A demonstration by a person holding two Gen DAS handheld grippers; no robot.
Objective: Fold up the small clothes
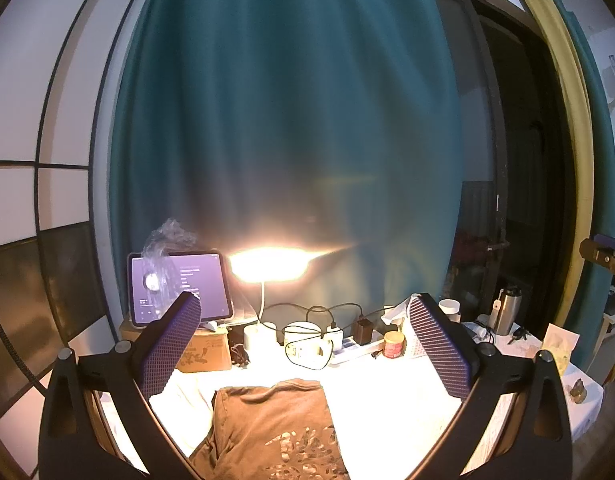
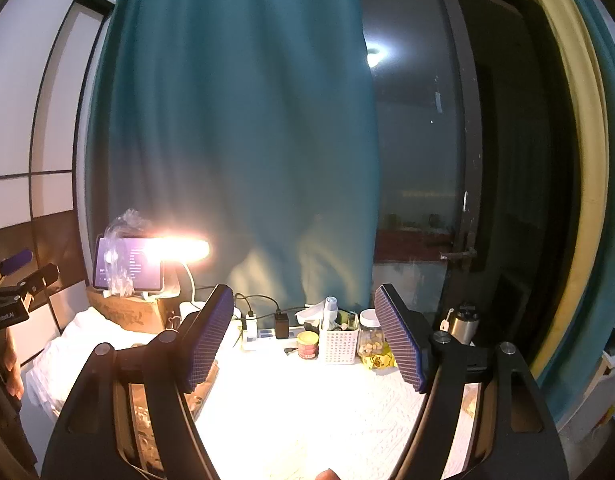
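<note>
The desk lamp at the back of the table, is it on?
On. The desk lamp glows bright orange-white and floods the table below.

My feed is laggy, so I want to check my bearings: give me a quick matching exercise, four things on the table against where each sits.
1 brown shirt
2 tablet
3 red-labelled tin
4 steel flask

a propped on a cardboard box, back left
b far right, by the window frame
c beside the white basket
d flat below the left gripper

Pairs: 1-d, 2-a, 3-c, 4-b
</note>
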